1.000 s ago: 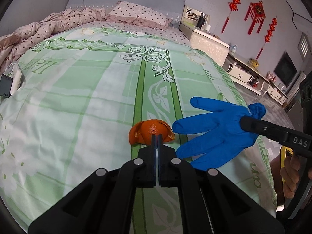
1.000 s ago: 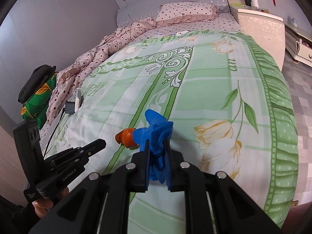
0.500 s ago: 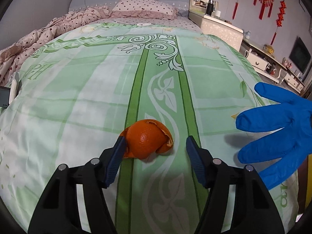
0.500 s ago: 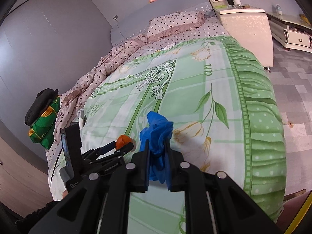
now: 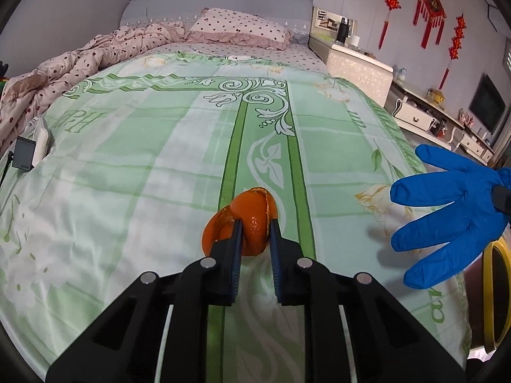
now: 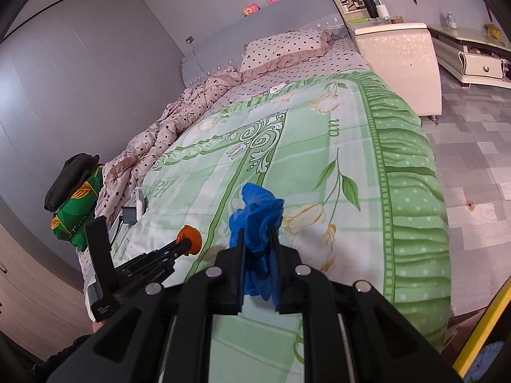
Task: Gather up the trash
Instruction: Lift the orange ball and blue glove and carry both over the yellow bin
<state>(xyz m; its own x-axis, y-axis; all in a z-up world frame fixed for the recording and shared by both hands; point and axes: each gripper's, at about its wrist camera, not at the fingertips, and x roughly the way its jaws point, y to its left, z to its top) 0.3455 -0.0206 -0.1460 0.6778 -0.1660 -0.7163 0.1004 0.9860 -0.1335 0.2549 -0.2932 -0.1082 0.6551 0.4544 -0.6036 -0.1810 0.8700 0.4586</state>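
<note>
A curled piece of orange citrus peel (image 5: 252, 223) lies on the green floral bedspread (image 5: 143, 166), near the foot of the bed on the dark green stripe. The left claw (image 5: 254, 234) has its jaws closing on it, one blue-padded finger on each side, the pads at or just reaching the rind. The peel looks light, thin and springy; it will likely cave inward or crack under a hard squeeze, and its waxy outer skin may slide. A gentle pinch across the domed middle, where the shell is doubled over, seems the safer hold than the ragged edge on the left.

The right claw (image 6: 258, 249) is clamped tight on a bunched blue nitrile glove (image 6: 257, 220), held up off the bed. From the left camera the glove's limp fingers (image 5: 447, 210) hang spread to the right. It is soft, nearly weightless and clingy, so the gathered cuff gives a secure grip.
</note>
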